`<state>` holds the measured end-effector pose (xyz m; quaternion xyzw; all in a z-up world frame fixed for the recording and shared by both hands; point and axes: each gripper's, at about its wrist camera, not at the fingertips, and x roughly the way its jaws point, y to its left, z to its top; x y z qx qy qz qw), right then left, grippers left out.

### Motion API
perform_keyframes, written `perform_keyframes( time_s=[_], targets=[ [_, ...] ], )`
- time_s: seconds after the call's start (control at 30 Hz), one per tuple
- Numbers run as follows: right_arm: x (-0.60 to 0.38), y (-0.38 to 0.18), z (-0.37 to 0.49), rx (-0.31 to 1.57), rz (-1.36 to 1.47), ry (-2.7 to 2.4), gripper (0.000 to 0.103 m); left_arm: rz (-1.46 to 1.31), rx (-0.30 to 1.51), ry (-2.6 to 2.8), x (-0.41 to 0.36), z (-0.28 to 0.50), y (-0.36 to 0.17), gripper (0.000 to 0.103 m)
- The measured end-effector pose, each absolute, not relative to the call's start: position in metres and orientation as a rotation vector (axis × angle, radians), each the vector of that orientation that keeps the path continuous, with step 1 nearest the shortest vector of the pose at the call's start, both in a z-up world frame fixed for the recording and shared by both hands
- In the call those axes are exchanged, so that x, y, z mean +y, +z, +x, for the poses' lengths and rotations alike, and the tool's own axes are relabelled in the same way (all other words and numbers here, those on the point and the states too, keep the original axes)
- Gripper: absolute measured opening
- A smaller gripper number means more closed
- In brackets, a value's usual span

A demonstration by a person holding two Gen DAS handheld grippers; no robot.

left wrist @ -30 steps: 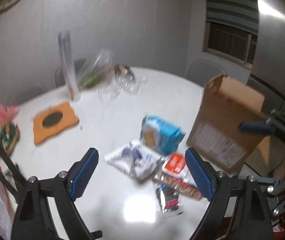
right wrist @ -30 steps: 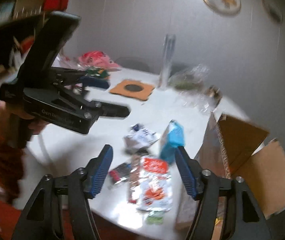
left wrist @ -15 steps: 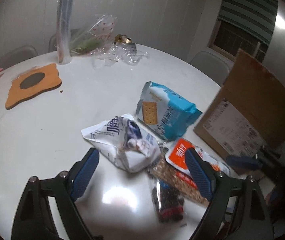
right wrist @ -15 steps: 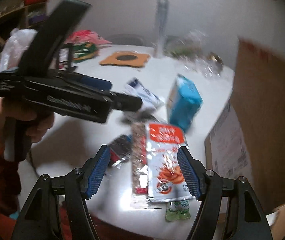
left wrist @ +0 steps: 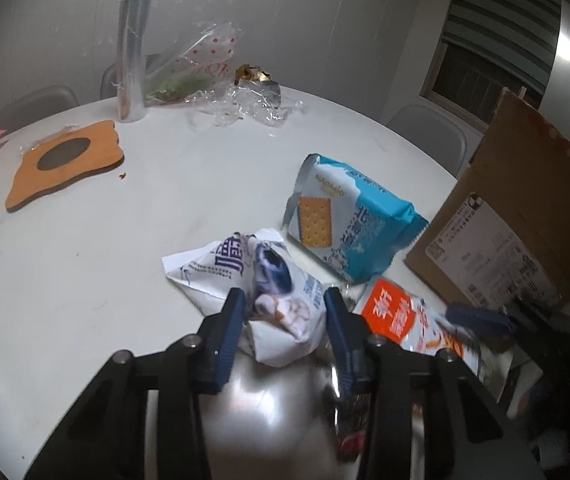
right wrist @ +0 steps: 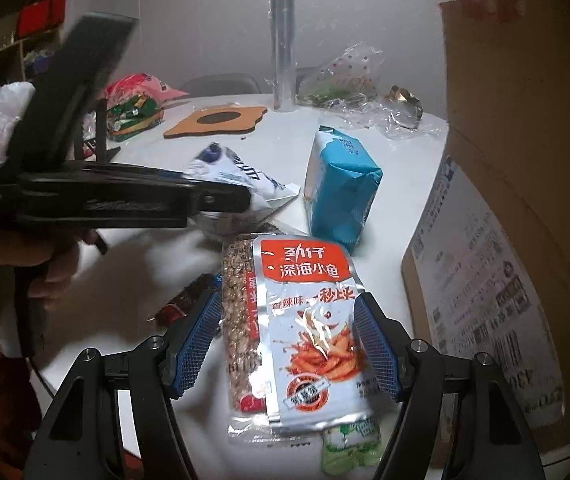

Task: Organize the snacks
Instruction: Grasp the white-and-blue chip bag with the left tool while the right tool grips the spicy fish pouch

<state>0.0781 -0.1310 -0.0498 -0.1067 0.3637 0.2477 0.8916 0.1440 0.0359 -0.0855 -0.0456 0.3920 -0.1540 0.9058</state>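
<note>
Two grippers work over the white desk point(left wrist: 85, 248). The left gripper point(left wrist: 283, 320) is closing on one crumpled white-and-blue snack bag point(left wrist: 269, 300) — pads touching its sides. The right gripper point(right wrist: 287, 344) stands half-open astride one orange-and-silver fish snack pouch point(right wrist: 309, 320), not pressing. One blue cracker pack point(left wrist: 349, 224) lies beside one cardboard box point(left wrist: 525, 216).

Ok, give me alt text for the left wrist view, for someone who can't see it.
The left gripper is closing around a crumpled white snack bag on a white table. Behind it lies a blue cracker pack, with an orange-and-silver packet and a cardboard box at right.
</note>
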Motion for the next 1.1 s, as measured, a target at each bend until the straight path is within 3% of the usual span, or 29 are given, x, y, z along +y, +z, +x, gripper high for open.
perform_keyframes(
  time_s=[0.7,0.87,0.93,1.0,1.1],
  targets=[
    [-0.113,-0.057,0.071,0.739,-0.138,0.530,0.067,-0.130,0.745,-0.311,0.080,0.080,-0.087,0.038],
    [-0.119,-0.057,0.075,0.745,-0.114,0.443,0.076,-0.137,0.742,-0.321,0.085,0.073,-0.088,0.039],
    [-0.117,-0.061,0.081,0.769,-0.099,0.444,0.076,-0.146,0.746,-0.320,0.087,0.072,-0.089,0.043],
    [-0.116,-0.062,0.084,0.760,-0.109,0.426,0.076,-0.153,0.763,-0.308,0.087,0.074,-0.091,0.055],
    [-0.115,-0.062,0.090,0.758,-0.101,0.424,0.076,-0.160,0.772,-0.295,0.085,0.078,-0.094,0.058]
  ],
)
